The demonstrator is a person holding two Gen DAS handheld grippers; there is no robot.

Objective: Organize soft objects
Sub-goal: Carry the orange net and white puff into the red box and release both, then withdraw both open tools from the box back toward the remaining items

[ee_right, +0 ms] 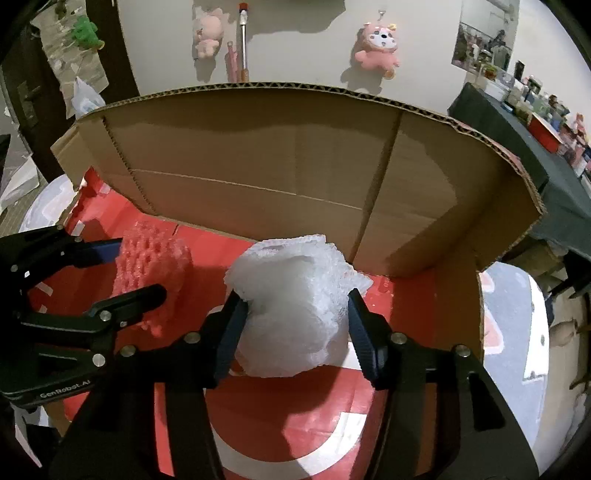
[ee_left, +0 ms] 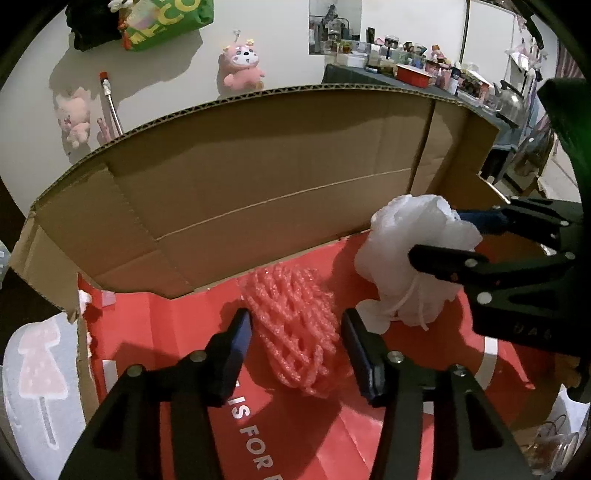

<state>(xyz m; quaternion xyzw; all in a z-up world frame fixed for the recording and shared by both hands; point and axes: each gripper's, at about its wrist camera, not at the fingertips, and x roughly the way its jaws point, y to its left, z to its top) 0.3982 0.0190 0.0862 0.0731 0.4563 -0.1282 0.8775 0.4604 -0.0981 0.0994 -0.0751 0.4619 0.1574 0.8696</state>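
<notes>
Pink foam net w/ open lattice weave, lying on red box floor; floor has white lettering + a white curved band. White foam net, fine mesh texture, w/ white string. Cardboard flap plain brown, corrugated edge. Left tongs & right tongs: black bodies, dark blue pads, silver screws. Wall off-white w/ pink plush w/ white face. Green bag w/ yellow letters. Grey cloth w/ pale pink dotted mushroom print.
</notes>
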